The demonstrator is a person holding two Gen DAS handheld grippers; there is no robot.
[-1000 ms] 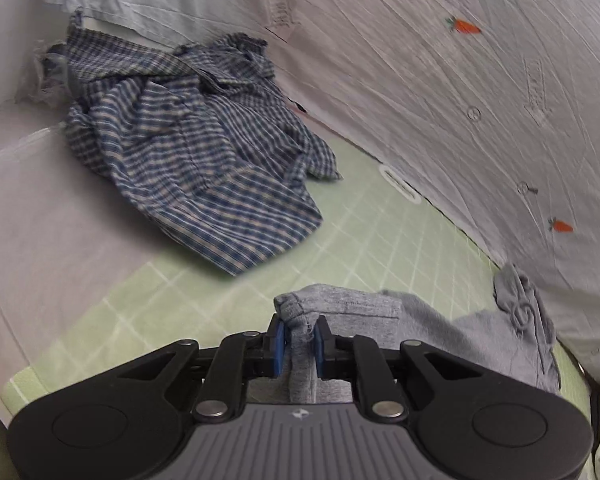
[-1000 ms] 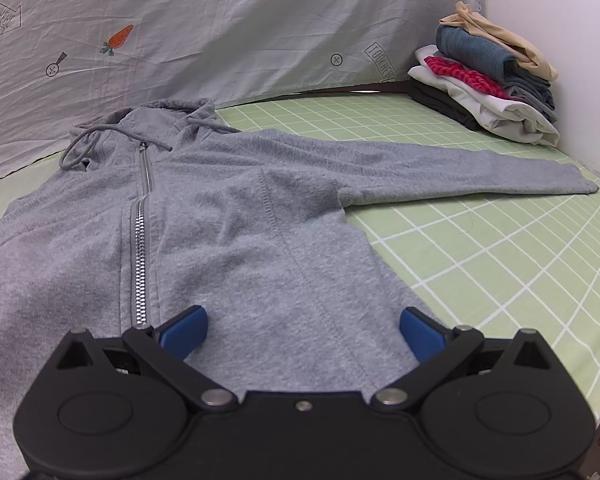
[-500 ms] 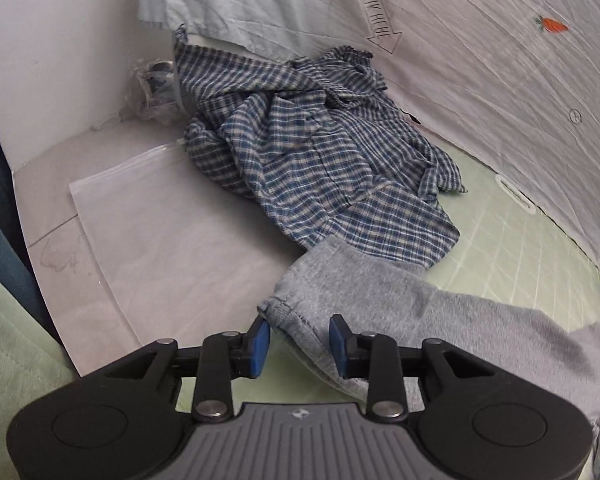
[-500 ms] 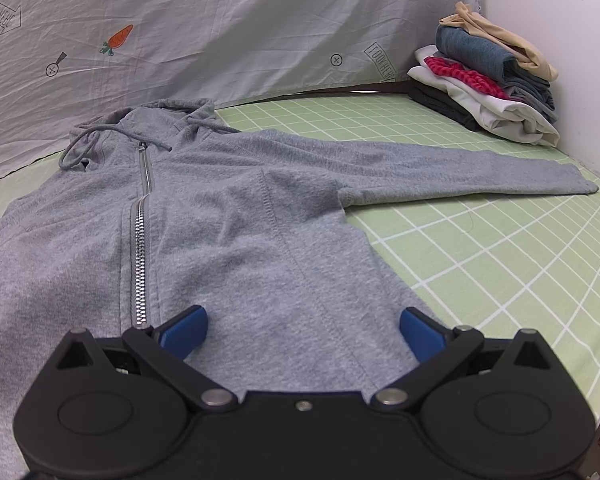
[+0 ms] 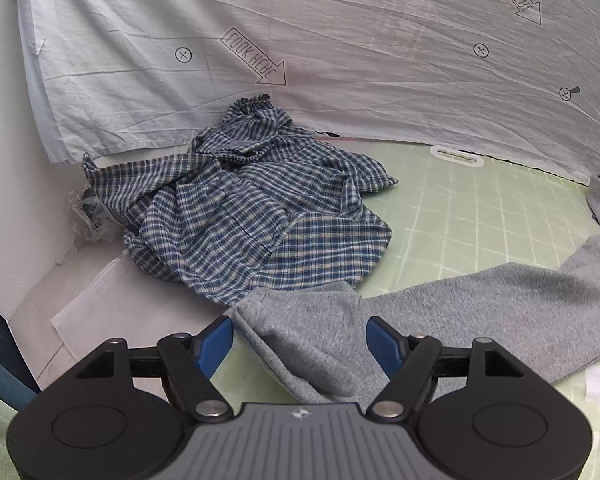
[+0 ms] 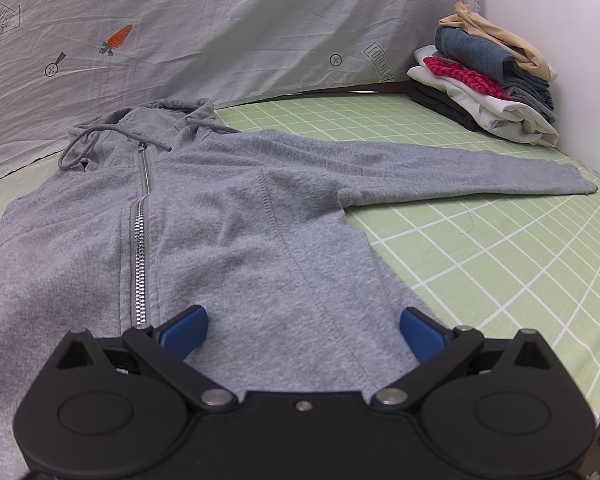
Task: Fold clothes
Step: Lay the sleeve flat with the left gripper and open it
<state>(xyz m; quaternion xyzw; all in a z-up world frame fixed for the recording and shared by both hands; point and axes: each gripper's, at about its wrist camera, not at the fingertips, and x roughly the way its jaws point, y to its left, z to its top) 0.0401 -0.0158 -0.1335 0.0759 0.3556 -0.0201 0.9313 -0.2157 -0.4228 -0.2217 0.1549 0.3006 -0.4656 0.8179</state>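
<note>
A grey zip-front hooded sweatshirt of fleece cotton [image 6: 236, 216] is lying face up, spread flat on the pale green grid-lined cutting mat [image 6: 500, 248]. Its silver zipper [image 6: 140, 240] is running down the middle, drawstrings trailing at the hood.

The left gripper [image 5: 300, 340] is hovering over the sweatshirt's left sleeve cuff [image 5: 300, 312]; jaws are opening, the blue pads [image 5: 216, 340] standing clear of the cloth on both sides, the cuff lying loose between them on the mat's edge. Just beyond the cuff, a crumpled blue-and-white plaid shirt [image 5: 252, 216] is sitting in a heap, touching the cuff's far edge.

The right gripper [image 6: 300, 332] is hanging wide over the sweatshirt's lower front, gripping nothing. The other sleeve [image 6: 460, 172] is lying stretched straight toward a stack of folded clothes [image 6: 488, 84] in the far corner, against the printed white sheet backdrop [image 6: 220, 32].
</note>
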